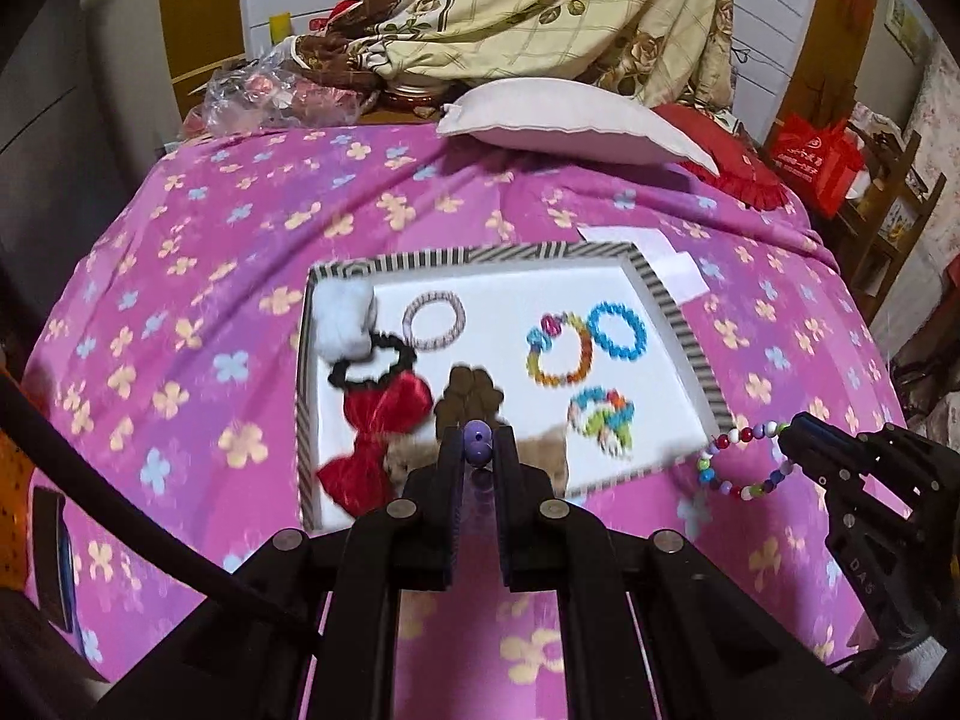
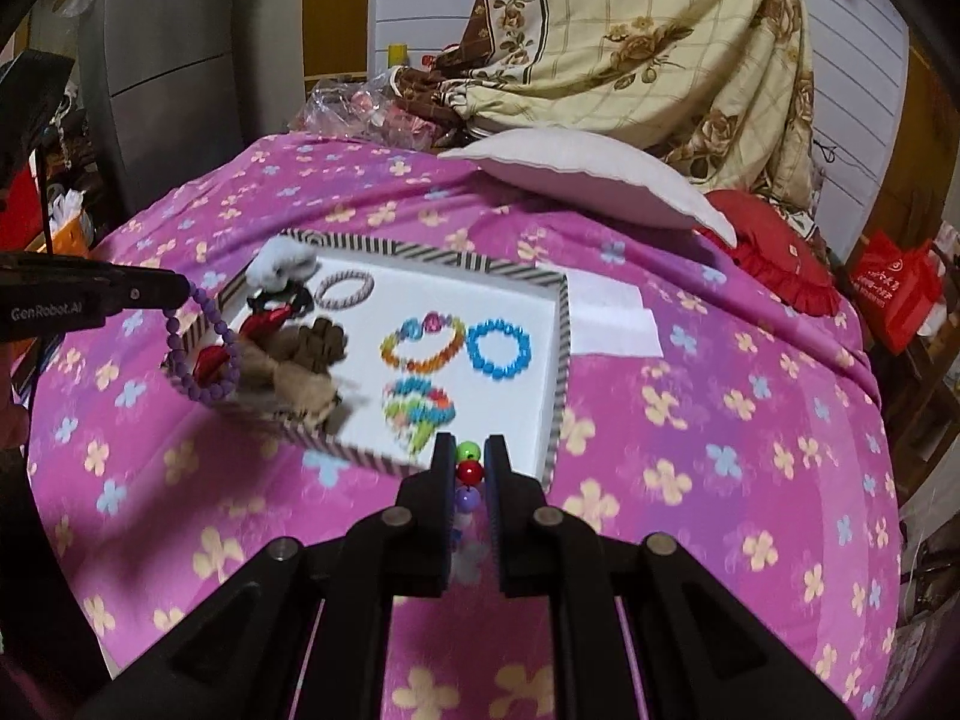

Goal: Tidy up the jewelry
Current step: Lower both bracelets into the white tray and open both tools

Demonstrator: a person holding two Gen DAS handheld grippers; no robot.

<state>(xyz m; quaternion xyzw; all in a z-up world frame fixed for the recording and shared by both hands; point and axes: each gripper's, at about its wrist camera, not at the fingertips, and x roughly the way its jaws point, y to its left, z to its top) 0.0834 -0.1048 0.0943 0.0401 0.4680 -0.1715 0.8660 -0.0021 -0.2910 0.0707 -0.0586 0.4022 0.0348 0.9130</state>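
Note:
My left gripper [image 1: 478, 441] is shut on a purple bead bracelet [image 1: 478, 439]. From the right wrist view that purple bracelet [image 2: 207, 354] dangles as a loop from the left gripper [image 2: 183, 294] over the tray's left corner. My right gripper [image 2: 468, 462] is shut on a multicoloured bead bracelet [image 2: 468, 468]. In the left wrist view this bracelet [image 1: 741, 459] hangs from the right gripper [image 1: 783, 441] just off the tray's near right corner. The white tray with a striped rim [image 1: 672, 306] holds a blue bracelet [image 1: 618, 333], a rainbow bracelet [image 1: 558, 351], a pastel bracelet [image 1: 603, 417] and hair ties.
The tray lies on a pink flowered bedspread [image 1: 240, 228]. In its left half lie a red bow [image 1: 378, 432], a brown scrunchie [image 1: 468, 393], a white pompom [image 1: 345, 318] and a striped ring [image 1: 433, 319]. A white pillow [image 1: 570, 120] and a red cushion [image 1: 732, 162] lie behind.

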